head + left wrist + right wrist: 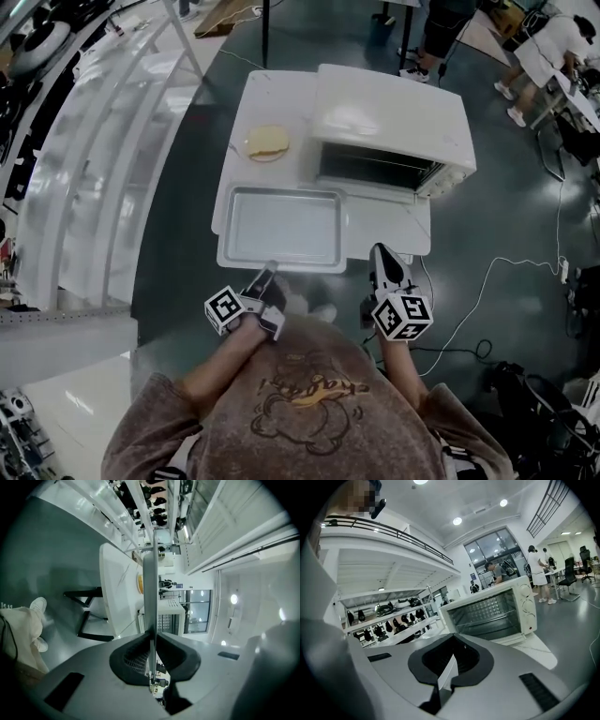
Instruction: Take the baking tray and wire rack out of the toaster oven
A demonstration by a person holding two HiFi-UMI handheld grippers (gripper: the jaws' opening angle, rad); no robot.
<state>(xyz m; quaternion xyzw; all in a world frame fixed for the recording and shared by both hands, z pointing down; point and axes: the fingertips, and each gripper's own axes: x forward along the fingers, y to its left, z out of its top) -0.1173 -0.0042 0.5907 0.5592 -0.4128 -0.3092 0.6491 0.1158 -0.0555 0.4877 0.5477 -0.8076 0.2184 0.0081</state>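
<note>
The empty grey baking tray (281, 225) lies flat over the front left of the white table (263, 98). My left gripper (267, 274) is shut on the middle of its near rim. In the left gripper view the tray (150, 573) shows edge-on, running straight out from between the pads of my left gripper (151, 641). The white toaster oven (389, 117) stands at the back right with its door (375, 194) folded down. A wire rack (490, 620) shows inside the oven (525, 604). My right gripper (382, 255) hovers at the table's front right edge; its jaws (449, 667) are shut on nothing.
A slice of bread (267, 142) lies on the table at the back left, beyond the tray. White shelving (103, 141) runs along the left. A white cable (487, 281) trails over the floor at the right. People stand by desks at the far right (553, 47).
</note>
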